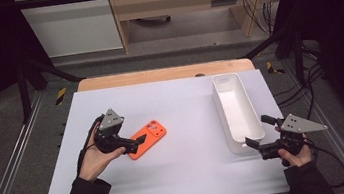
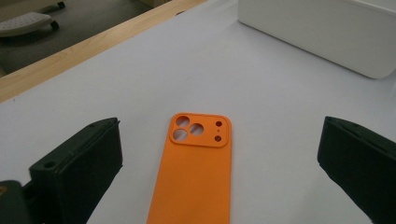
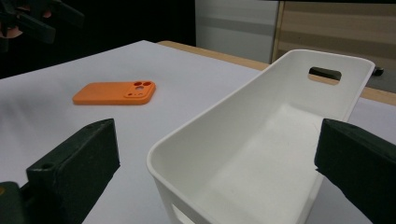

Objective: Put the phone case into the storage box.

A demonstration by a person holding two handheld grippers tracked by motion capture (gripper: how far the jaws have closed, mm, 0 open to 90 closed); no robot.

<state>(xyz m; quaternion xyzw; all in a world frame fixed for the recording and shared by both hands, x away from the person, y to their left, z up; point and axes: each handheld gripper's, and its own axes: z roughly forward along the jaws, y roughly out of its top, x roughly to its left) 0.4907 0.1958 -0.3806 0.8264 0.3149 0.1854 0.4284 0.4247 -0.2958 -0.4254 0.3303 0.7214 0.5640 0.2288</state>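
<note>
An orange phone case (image 1: 149,137) lies flat on the white table, camera cutouts at its far end. My left gripper (image 1: 134,141) is open at the case's near left end. In the left gripper view the phone case (image 2: 196,172) runs up between the two wide-apart jaws of my left gripper (image 2: 219,144), untouched by either. My right gripper (image 1: 257,132) is open at the near right corner of a white bin (image 1: 219,106). In the right gripper view my right gripper (image 3: 217,158) straddles the bin's (image 3: 210,116) near end, and the bin holds nothing.
The bin (image 2: 327,32) stands lengthwise at the table's right, with a handle slot (image 3: 324,73) in its far wall. A wooden strip (image 1: 162,74) borders the table's far edge. The phone case (image 3: 114,92) and my left gripper (image 3: 32,18) show far off in the right gripper view.
</note>
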